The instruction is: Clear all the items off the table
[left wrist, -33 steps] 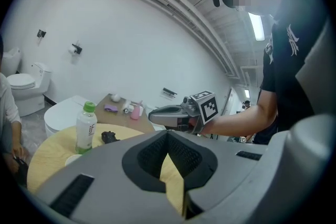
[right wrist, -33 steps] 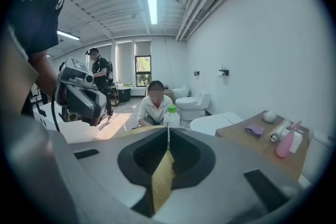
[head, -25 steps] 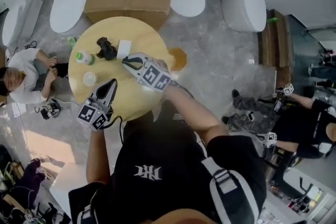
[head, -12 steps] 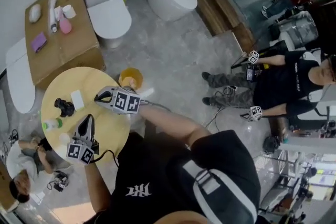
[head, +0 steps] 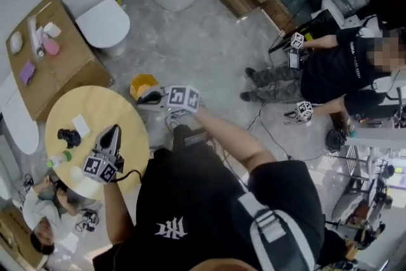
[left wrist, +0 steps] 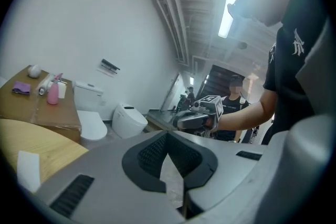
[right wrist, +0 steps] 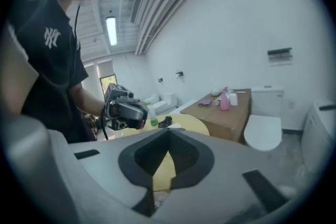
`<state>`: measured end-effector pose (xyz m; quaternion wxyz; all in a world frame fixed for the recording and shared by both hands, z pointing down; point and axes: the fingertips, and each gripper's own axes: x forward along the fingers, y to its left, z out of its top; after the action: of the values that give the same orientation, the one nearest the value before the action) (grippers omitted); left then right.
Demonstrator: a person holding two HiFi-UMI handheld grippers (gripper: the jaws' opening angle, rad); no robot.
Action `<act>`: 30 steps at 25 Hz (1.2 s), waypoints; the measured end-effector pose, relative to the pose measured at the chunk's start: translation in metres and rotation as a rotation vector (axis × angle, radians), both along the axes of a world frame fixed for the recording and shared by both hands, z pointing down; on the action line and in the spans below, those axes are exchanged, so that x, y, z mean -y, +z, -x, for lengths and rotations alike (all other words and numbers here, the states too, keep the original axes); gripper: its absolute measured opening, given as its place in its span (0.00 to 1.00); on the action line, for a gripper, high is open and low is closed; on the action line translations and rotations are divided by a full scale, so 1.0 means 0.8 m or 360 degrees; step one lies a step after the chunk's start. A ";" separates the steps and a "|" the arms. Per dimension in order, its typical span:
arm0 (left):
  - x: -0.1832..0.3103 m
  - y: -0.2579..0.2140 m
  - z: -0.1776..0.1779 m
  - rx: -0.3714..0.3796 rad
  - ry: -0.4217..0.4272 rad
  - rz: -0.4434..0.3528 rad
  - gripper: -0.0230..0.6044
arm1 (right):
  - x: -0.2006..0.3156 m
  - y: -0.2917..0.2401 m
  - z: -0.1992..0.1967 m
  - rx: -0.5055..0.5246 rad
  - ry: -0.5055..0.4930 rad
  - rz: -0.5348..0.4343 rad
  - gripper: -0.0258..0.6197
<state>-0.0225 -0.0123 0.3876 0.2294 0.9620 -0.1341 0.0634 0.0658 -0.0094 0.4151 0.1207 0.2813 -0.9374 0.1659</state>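
Green-capped bottle [head: 58,160], white card [head: 80,125] and black object [head: 68,136] sit together on the round surface [head: 95,105]. My left tool [head: 114,132] hovers near them, jaws together, holding nothing. My right tool [head: 142,98], likewise closed and empty, hangs beyond the edge beside an orange bin [head: 143,82].

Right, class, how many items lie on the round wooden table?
4: white card, black object beside it, green-capped bottle at the edge of the table, white round lid next to the left hand-held gripper, which may hide more.
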 end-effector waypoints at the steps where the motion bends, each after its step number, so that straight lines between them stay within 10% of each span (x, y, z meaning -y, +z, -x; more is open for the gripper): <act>1: -0.007 -0.010 -0.018 -0.0012 0.0052 -0.0007 0.06 | -0.016 -0.009 -0.037 0.0038 0.0077 0.0029 0.04; 14: -0.091 0.004 -0.059 0.0115 0.0510 0.0091 0.06 | -0.126 -0.046 -0.070 0.0279 -0.0022 0.0159 0.04; 30: -0.096 0.001 -0.083 0.0090 0.0525 0.0070 0.06 | -0.124 -0.049 -0.074 0.0238 -0.0074 0.0141 0.04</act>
<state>0.0436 0.0642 0.3886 0.2330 0.9635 0.0208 0.1301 0.1252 0.0895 0.3756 0.0665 0.2407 -0.9419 0.2248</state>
